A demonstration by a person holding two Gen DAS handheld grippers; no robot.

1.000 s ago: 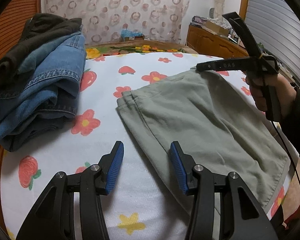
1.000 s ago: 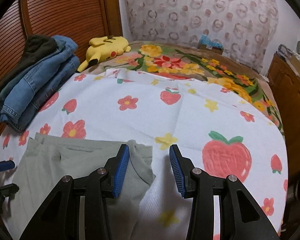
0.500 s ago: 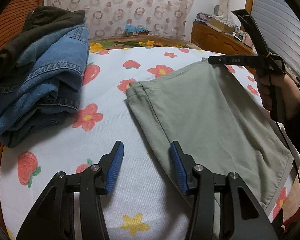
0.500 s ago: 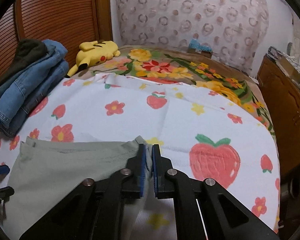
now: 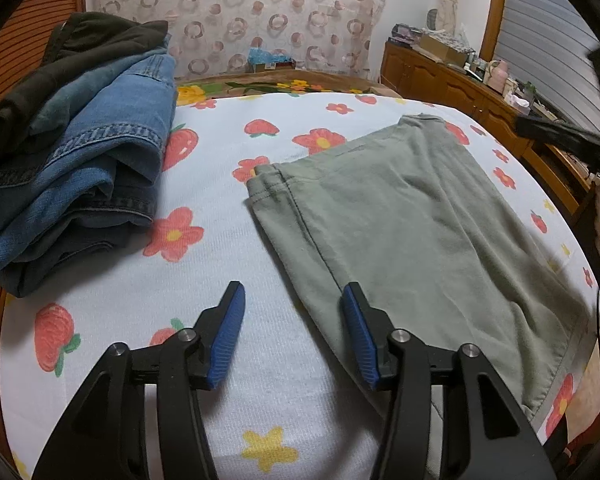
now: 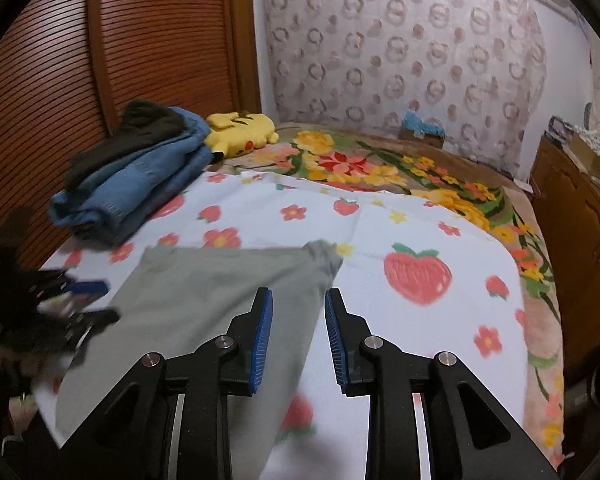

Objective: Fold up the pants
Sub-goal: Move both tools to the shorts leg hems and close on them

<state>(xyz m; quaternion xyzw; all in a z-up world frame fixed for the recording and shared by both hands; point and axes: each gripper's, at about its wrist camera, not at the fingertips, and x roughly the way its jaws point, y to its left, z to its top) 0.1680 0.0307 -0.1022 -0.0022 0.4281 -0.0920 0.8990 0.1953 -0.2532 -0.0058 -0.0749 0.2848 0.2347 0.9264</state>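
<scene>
Two black handheld grippers are seen. On the left gripper point(image 5: 292, 336), angular black arms with triangular cut-outs are shown at the bottom of the frame, joined by silver round screws, and ribbed blue pads line the jaws. The right gripper point(image 6: 298, 340) is built alike; at the right edge of the left view, a thin black cable is visible.
</scene>
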